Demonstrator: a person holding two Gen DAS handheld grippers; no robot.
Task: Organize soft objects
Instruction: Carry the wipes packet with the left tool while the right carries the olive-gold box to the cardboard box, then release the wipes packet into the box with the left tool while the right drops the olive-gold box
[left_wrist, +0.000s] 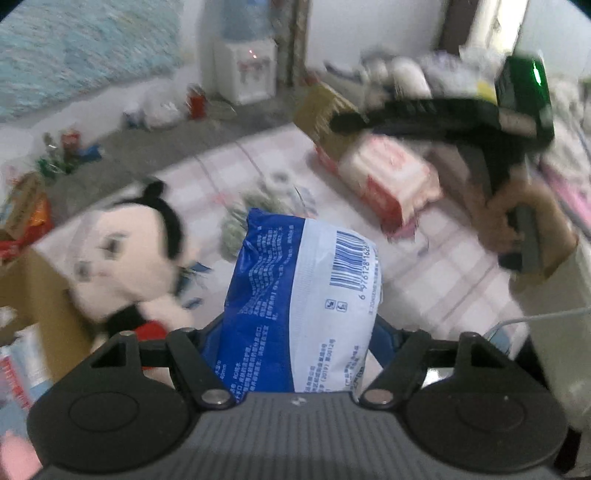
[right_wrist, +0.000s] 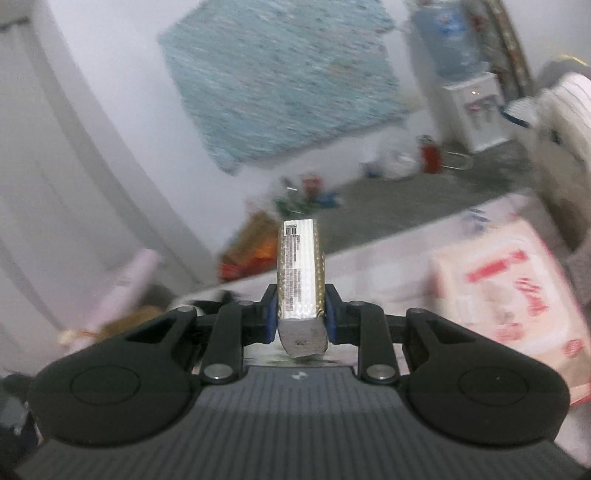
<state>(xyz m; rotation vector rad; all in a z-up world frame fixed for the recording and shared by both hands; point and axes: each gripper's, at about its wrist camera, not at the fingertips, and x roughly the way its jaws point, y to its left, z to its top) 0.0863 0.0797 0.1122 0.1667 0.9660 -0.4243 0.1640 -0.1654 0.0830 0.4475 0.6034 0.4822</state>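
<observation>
My left gripper (left_wrist: 299, 332) is shut on a soft blue-and-white pack (left_wrist: 295, 288) with a barcode, held up above the checked cloth (left_wrist: 443, 277). The pack hides most of the fingers. A black-haired plush doll (left_wrist: 125, 251) lies to the left, beside a cardboard box (left_wrist: 40, 295). My right gripper (right_wrist: 301, 314) is shut on a slim gold-and-silver pack (right_wrist: 301, 273), its blue pads pressing both sides. In the left wrist view that right gripper (left_wrist: 347, 122), in a person's hand (left_wrist: 517, 221), holds the gold pack (left_wrist: 325, 114) at the upper right.
A pink-and-red tissue pack (left_wrist: 391, 177) (right_wrist: 509, 291) lies on the cloth, and a grey-green fluffy item (left_wrist: 240, 221) sits behind the blue pack. A water dispenser (left_wrist: 247, 70) (right_wrist: 476, 110) stands by the far wall, with bottles and bags on the floor.
</observation>
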